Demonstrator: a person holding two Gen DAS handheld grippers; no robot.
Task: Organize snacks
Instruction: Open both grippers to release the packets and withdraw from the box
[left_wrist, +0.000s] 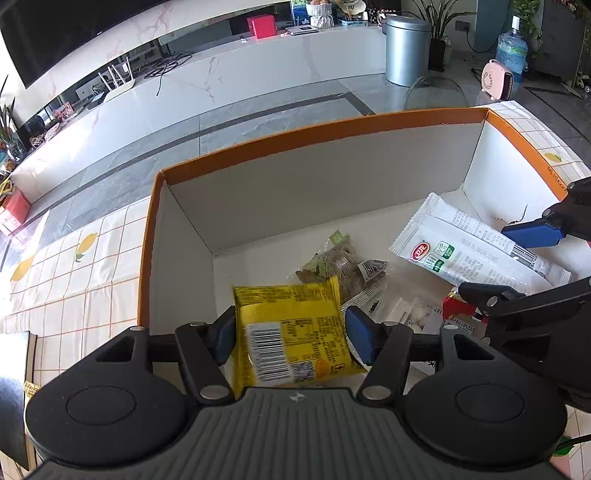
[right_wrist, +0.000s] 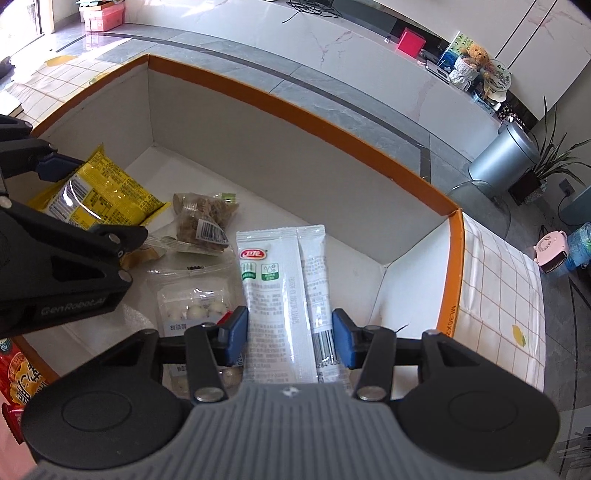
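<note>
A tablecloth of pale squares printed with lemons was spread under everything. On it stood a wide, shallow carton – white card walls inside, an orange rim, its right wall torn by a small crack. Inside the carton, on its white floor, the snacks were gathered.

On the right lay two long white sachets, flat and matte with crimped ends, side by side; they were bracketed by the blue pads of the right gripper, and whether the pads pressed on them could not be told. On the left a yellow packet, glossy and crinkled with a barcode showing, was framed by the left gripper – the left pad seemed to touch its edge, a slim gap showed at the right pad, so a firm hold could not be confirmed.

Between the two, a clear bag of brown pieces was seen, and nearer, a clear pouch of small white balls. A red wrapper was seen at the carton's near corner.
</note>
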